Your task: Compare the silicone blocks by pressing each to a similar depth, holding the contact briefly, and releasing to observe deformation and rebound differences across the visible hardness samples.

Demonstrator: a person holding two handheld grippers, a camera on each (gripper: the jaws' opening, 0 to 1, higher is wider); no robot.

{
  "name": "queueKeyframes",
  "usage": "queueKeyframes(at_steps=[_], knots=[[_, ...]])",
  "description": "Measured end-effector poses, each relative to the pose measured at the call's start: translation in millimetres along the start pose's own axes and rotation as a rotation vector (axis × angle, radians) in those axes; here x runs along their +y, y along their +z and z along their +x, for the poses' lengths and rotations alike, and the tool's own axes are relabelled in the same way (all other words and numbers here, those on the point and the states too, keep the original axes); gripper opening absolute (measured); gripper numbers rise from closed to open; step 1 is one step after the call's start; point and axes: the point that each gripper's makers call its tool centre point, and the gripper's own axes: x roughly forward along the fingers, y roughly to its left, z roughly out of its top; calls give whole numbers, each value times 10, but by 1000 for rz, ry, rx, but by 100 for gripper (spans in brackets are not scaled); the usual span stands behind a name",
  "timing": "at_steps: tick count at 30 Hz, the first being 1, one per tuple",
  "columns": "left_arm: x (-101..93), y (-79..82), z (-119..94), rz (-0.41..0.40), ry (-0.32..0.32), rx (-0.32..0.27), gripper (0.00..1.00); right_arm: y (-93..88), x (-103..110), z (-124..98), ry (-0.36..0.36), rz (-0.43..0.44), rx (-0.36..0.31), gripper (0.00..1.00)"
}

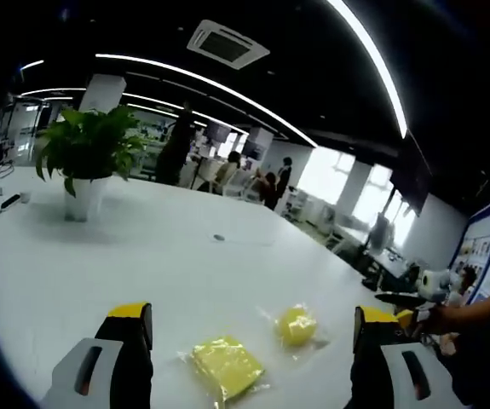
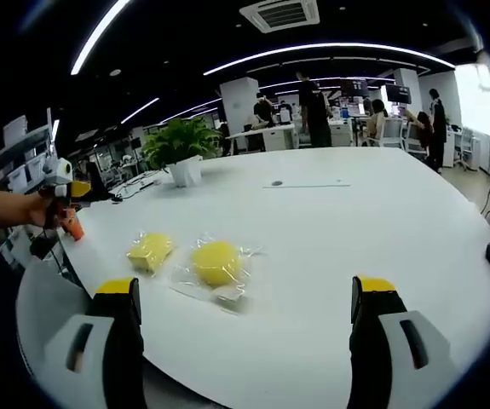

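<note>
Left claw [image 1: 251,341]: jaws spread wide, nothing between them, held above the bench [image 1: 142,256]. Right claw [image 2: 243,315]: jaws likewise spread wide and holding nothing, also clear of the bench surface.

In the left gripper view, the square yellow block [image 1: 226,366] lies on the bench between the jaw tips, nearer the left jaw, and the round yellow block [image 1: 296,325] lies just beyond it toward the right jaw. In the right gripper view the same two samples appear ahead of the claw: the round yellow block [image 2: 216,262] closer, the square yellow block [image 2: 150,250] beside it to the left. Each sits sealed in a clear plastic wrapper. Neither claw is touching a block.

Step in hand, as judged: the approach before the first press. Procedure:
1. Bring one jaw tip down squarely on the centre of a block, not on the loose wrapper edge, which is likely to slide.
2. Press straight down; an angled push could skid the packet across the smooth bench.
3. Stop at a depth that can be repeated on the second block.
4. Hold briefly, then lift clear and watch the dent recover.
5. Use the same jaw and the same speed on both samples.

Count: two silicone blocks (one square, one round), two claws. Beyond them, one potted plant [image 1: 87,158] stands far across the bench, and several people [image 2: 313,106] are in the office background.
</note>
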Motion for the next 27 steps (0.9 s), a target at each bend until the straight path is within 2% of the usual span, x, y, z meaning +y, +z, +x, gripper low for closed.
queueKeyframes(at_steps=[5,7,11,15,18,23,27], knots=[[-49,43,248,-15,-21,26,100,-7,-25,-25,-16,1,-6,96],[-124,40,343,-39,-48,44,100,-9,-31,-37,-21,-2,-5,96],[-245,93,520,-60,-80,38,100,-18,-49,-54,-27,-2,-1,96],[-332,86,710,-65,-96,63,100,-47,-71,-76,-35,9,1,96],[-358,44,843,-73,-101,89,100,-71,-58,-82,-35,25,9,96],[-372,-175,1025,-98,-116,167,100,-60,-72,-71,-40,31,1,96],[-388,-236,1140,-125,-129,182,100,-77,-93,-80,-43,35,3,96]])
